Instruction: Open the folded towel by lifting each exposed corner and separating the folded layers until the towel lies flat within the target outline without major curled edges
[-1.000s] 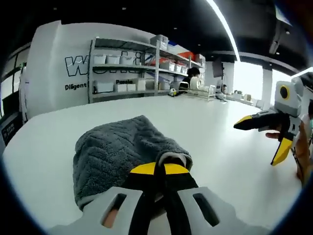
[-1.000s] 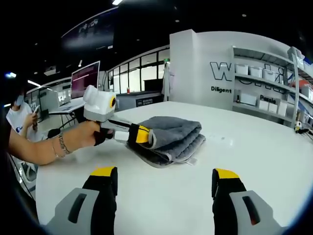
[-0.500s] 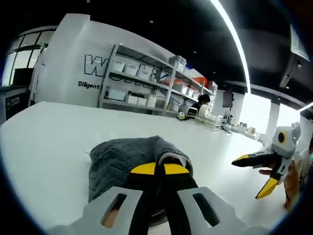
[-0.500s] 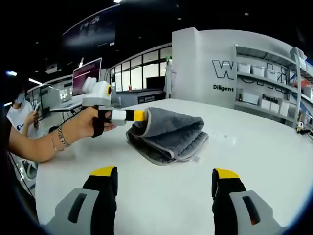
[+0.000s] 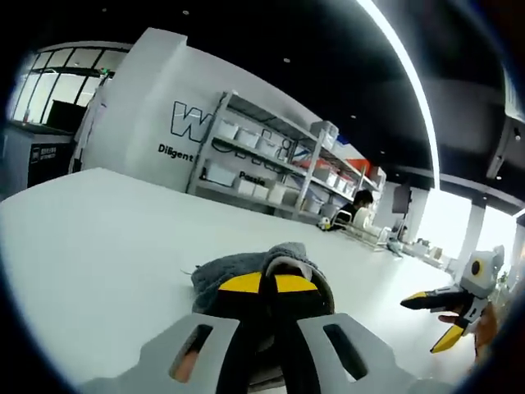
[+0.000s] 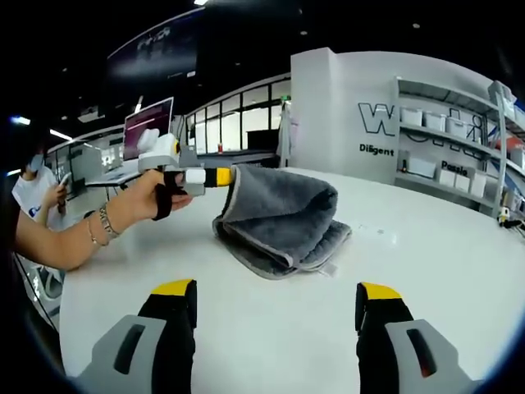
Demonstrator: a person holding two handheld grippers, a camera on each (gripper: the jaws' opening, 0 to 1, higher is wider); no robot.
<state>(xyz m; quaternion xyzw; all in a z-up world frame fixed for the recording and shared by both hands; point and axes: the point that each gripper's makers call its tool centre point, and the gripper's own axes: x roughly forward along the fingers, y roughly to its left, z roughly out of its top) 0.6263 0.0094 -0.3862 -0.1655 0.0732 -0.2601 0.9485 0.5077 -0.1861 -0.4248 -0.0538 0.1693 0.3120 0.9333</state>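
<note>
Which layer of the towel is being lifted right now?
On the white table lies a folded grey towel. Its top layer is raised at the corner pinched by the left gripper; the lower layers lie flat, with a pale edge trim and small tag.

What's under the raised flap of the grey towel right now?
Under the flap lifted by the left gripper, the grey towel shows more folded layers resting on the white table. Deeper between them is hidden.

Bare table around towel; shelves far.
</note>
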